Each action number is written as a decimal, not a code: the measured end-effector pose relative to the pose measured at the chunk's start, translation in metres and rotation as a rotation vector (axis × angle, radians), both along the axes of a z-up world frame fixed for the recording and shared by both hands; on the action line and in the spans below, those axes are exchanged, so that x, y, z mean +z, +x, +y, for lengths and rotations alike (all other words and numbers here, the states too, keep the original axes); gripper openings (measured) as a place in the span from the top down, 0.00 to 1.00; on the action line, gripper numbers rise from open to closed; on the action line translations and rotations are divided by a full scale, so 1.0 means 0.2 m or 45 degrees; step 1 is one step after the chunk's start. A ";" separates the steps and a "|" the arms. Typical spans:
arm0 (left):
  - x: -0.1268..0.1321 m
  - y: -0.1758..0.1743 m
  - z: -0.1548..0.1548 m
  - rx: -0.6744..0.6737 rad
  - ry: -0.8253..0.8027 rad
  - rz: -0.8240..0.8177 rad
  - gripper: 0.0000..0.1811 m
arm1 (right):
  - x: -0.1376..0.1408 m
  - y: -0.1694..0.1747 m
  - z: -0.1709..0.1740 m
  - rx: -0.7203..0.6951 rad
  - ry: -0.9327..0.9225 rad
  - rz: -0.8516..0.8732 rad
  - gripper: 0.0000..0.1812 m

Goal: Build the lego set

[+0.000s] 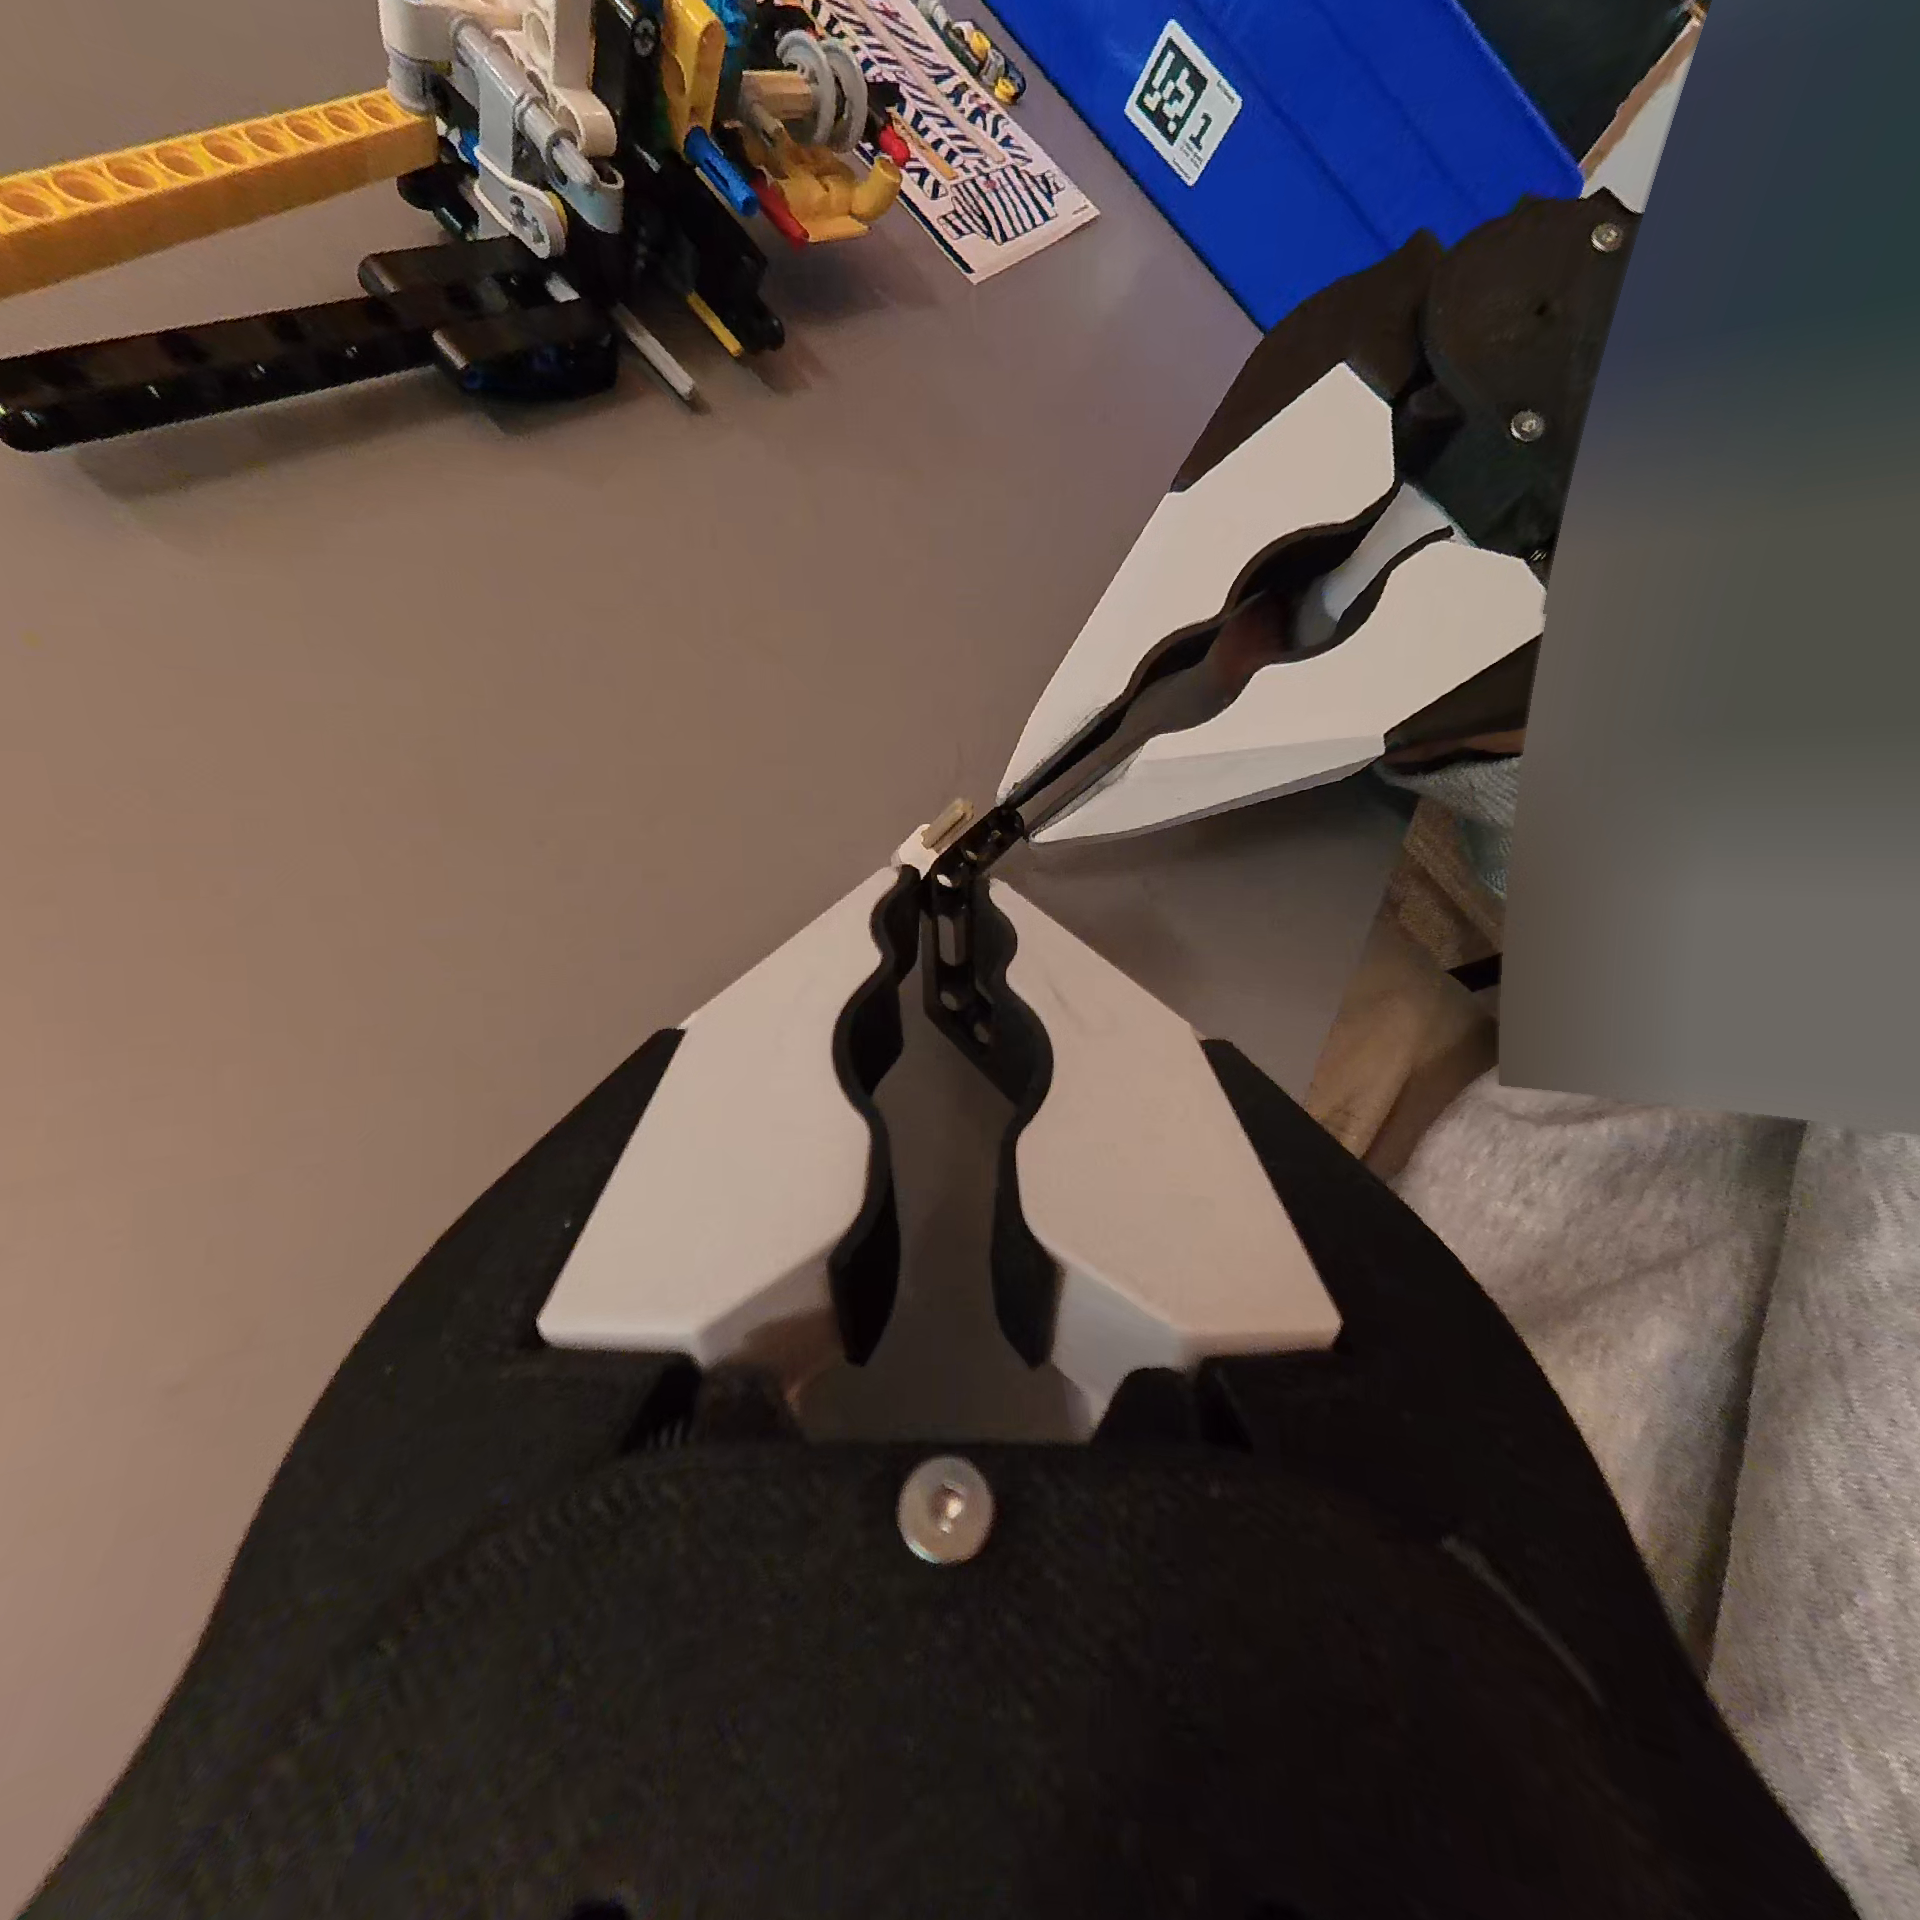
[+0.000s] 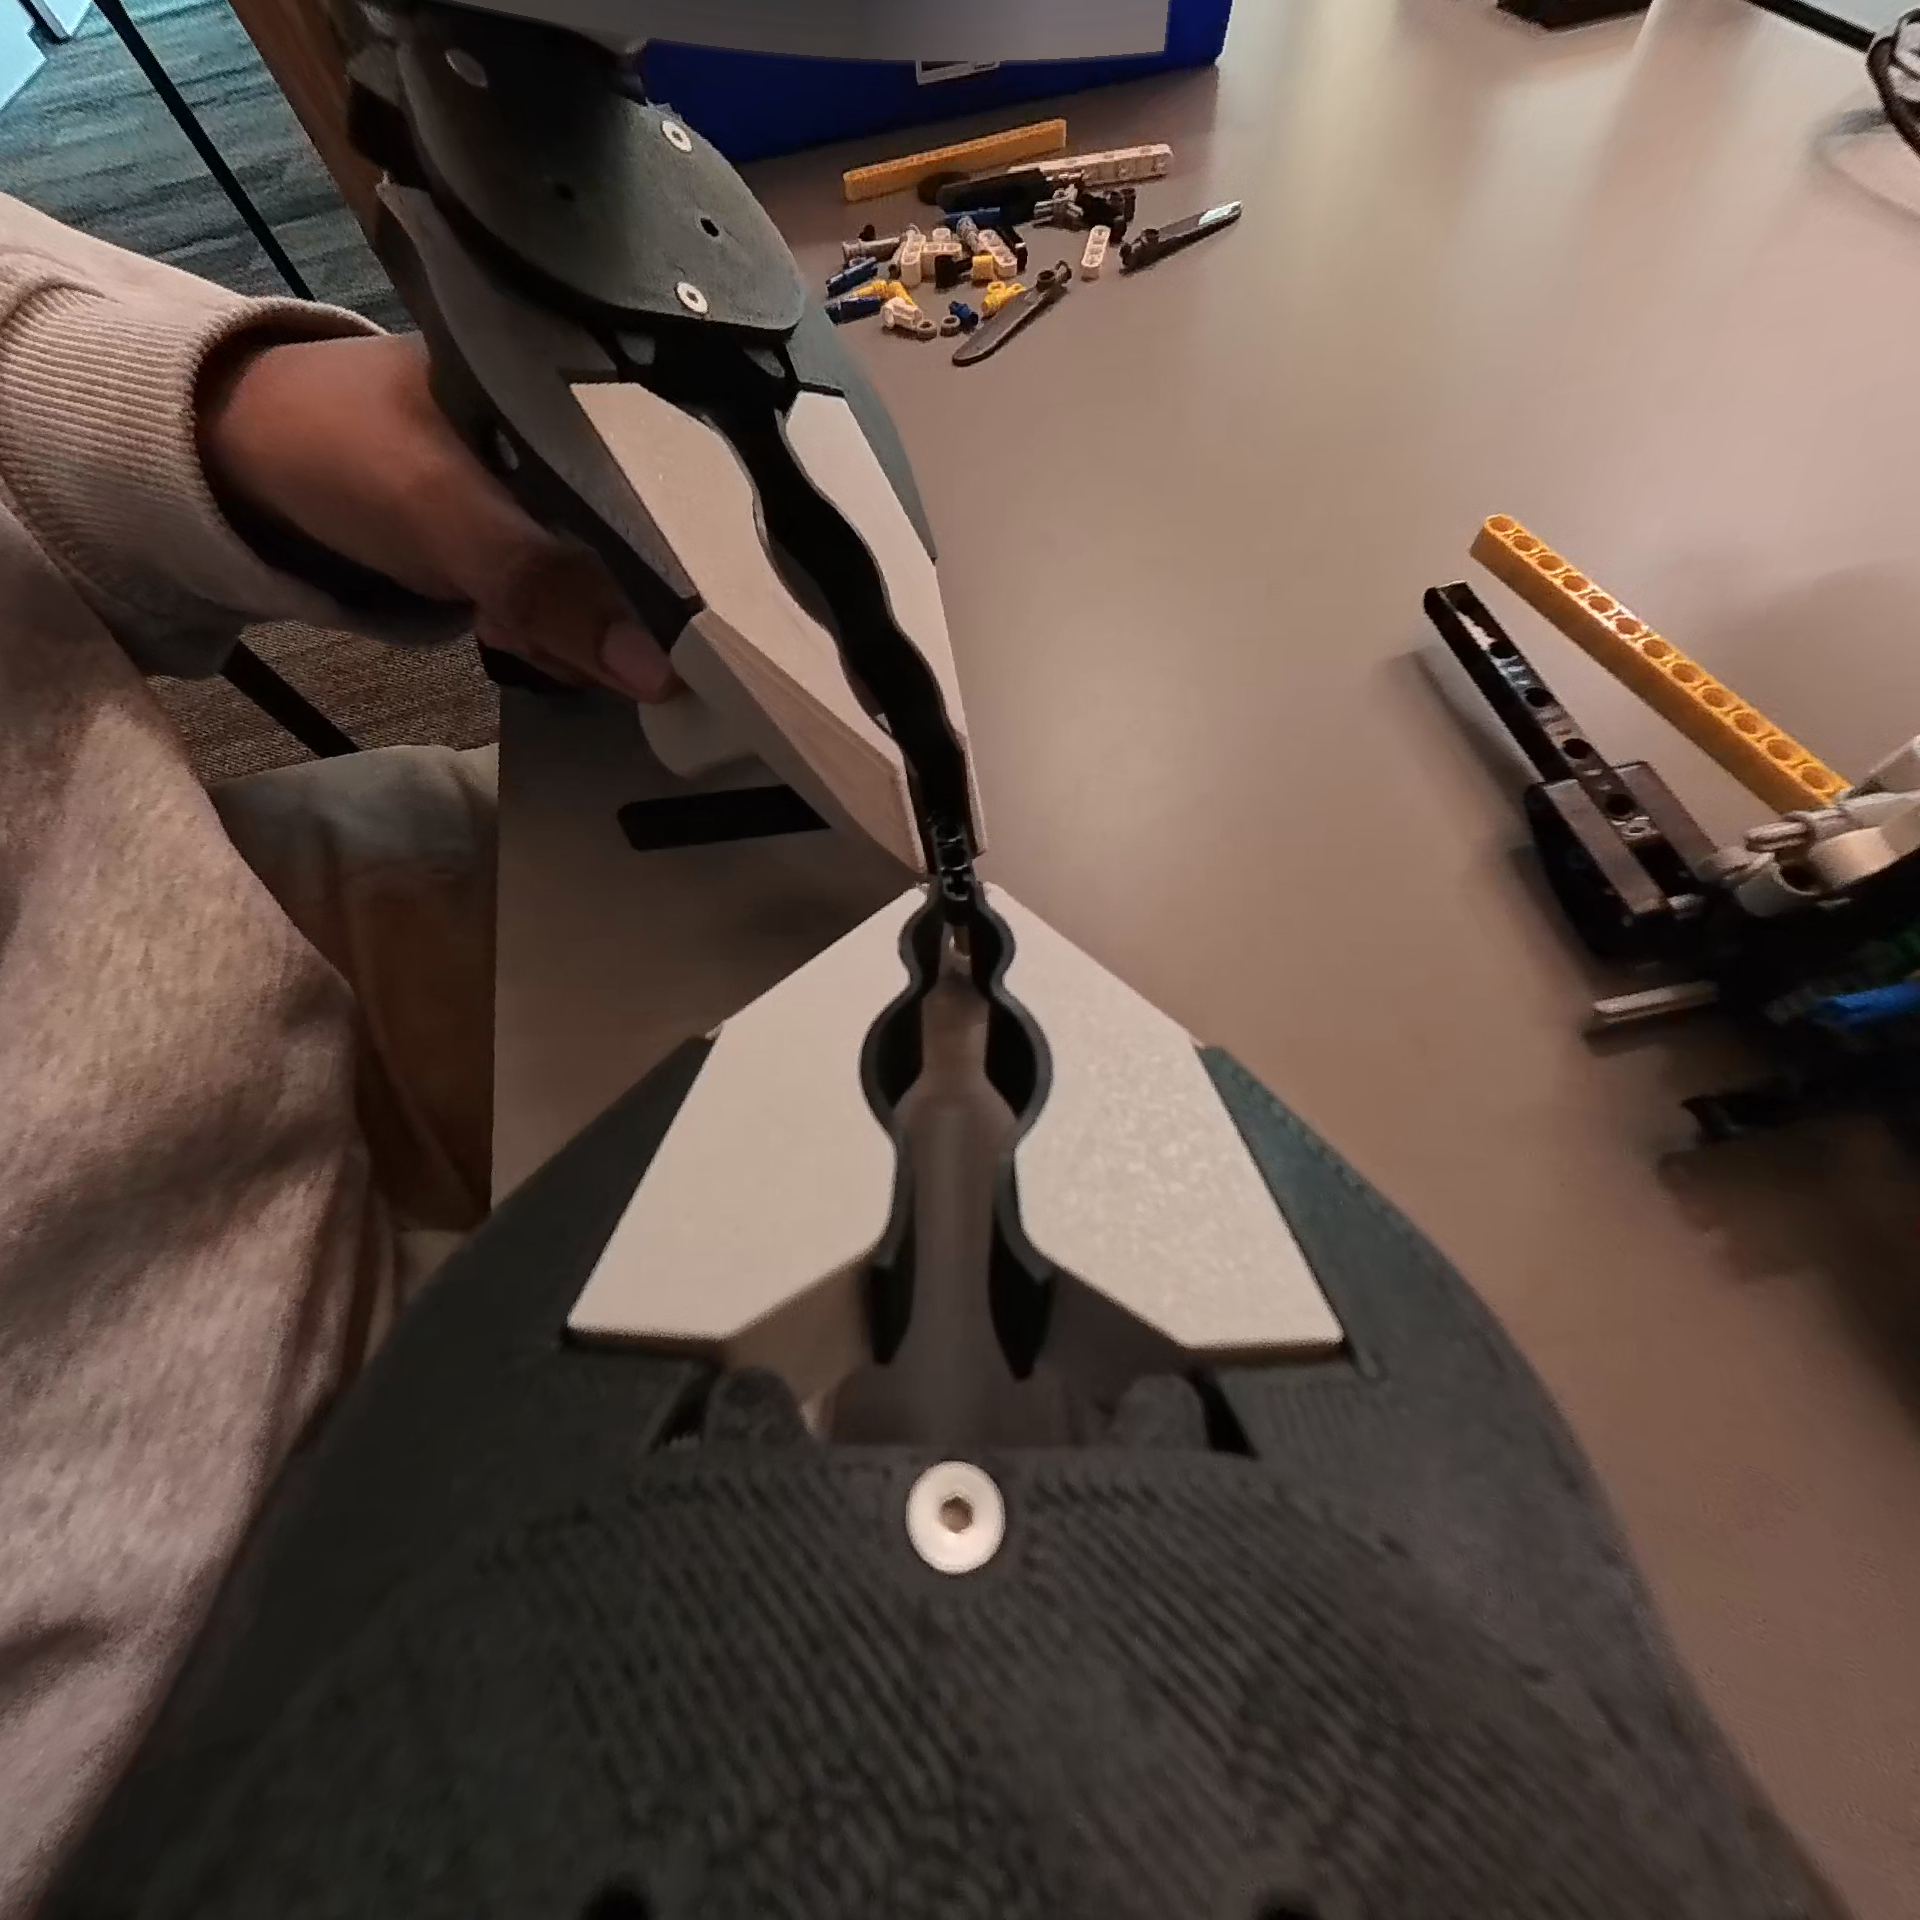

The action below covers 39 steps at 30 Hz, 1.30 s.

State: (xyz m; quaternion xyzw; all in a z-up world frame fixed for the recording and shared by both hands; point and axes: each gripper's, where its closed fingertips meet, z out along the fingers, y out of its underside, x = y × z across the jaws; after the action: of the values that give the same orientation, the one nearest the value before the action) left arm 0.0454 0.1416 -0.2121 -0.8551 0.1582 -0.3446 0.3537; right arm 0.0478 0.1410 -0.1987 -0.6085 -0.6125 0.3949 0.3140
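1. My left gripper (image 1: 940, 883) is clamped on a thin black lego beam (image 1: 956, 966), which runs back between my fingers with its holed end poking past the tips.
2. My right gripper (image 2: 956, 904) pinches a small black connector piece (image 2: 954, 868) at its very tips; in the left wrist view it comes in from the upper right, tip to tip with the left gripper (image 2: 951, 831).
3. A small white-and-tan piece (image 1: 935, 836) sits right at that joint, touching the beam's end; how it attaches I cannot tell.
4. Both grippers hover above the grey table (image 1: 520, 675), near its edge.
5. The half-built lego model (image 1: 582, 156), with a long yellow beam (image 1: 197, 177) and a long black beam (image 1: 208, 374) sticking out, stands well away from the joint.
6. Just beside the model lies a sticker sheet (image 1: 977, 197), and past that a blue bin (image 1: 1299, 135).
7. Loose lego parts (image 2: 997, 260) lie scattered farther across the table, near the bin.
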 end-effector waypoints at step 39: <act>0.00 0.01 0.00 -0.007 0.022 0.023 0.96 | 0.00 0.05 0.01 0.008 -0.038 -0.015 0.97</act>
State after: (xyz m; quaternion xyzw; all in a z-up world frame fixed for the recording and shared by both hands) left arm 0.0476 0.1408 -0.2115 -0.8546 0.1667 -0.3365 0.3586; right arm 0.0585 0.1423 -0.1984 -0.6135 -0.6102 0.4016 0.3000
